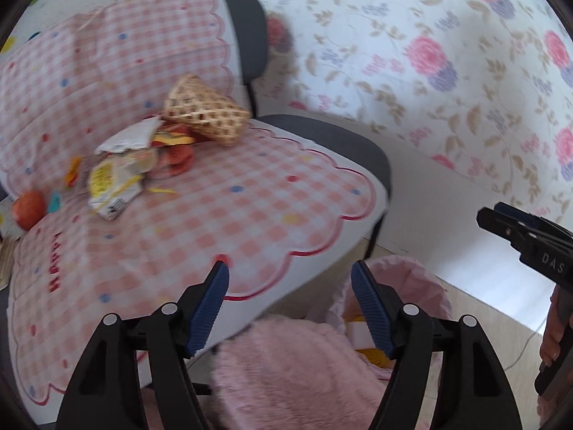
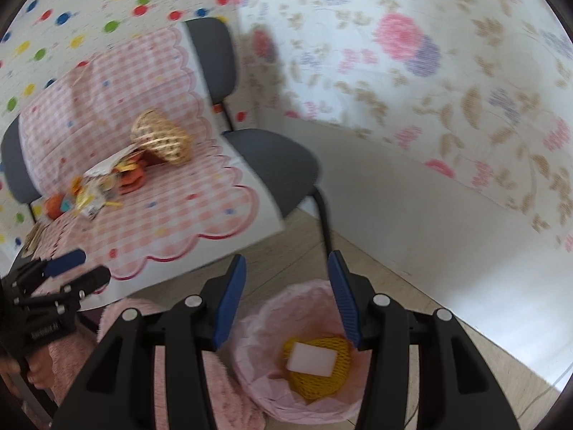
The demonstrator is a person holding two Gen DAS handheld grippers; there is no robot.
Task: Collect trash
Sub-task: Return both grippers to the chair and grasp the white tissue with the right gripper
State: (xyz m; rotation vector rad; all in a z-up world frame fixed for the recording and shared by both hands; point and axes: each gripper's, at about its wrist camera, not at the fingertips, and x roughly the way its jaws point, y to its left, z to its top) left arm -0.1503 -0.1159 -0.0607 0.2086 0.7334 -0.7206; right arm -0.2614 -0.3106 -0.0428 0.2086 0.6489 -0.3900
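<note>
Here, the left gripper (image 1: 290,308) is seen with its jaws spread wide and nothing between them, held over the front edge of a pink checked cloth (image 1: 222,215) that is draped across a grey chair (image 1: 361,147). The right gripper (image 2: 286,299) is likewise seen with its jaws parted and empty, poised above a bin lined with a pink bag (image 2: 272,326) on the wooden floor (image 2: 401,286) just beside the chair. Inside the bin, a yellow net (image 2: 322,376) is seen with a white rectangular piece (image 2: 311,360) lying on top of it. The remaining trash (image 1: 118,179) (crumpled wrappers in yellow, white and orange) is gathered towards the back of the seat, well apart from both grippers, with a tipped woven basket (image 1: 206,109) touching the pile at its far side and an orange ball (image 1: 28,208) near its other end. A fluffy pink fabric (image 1: 286,376) is seen below the left gripper, beside the bin. Both views are blurred.
</note>
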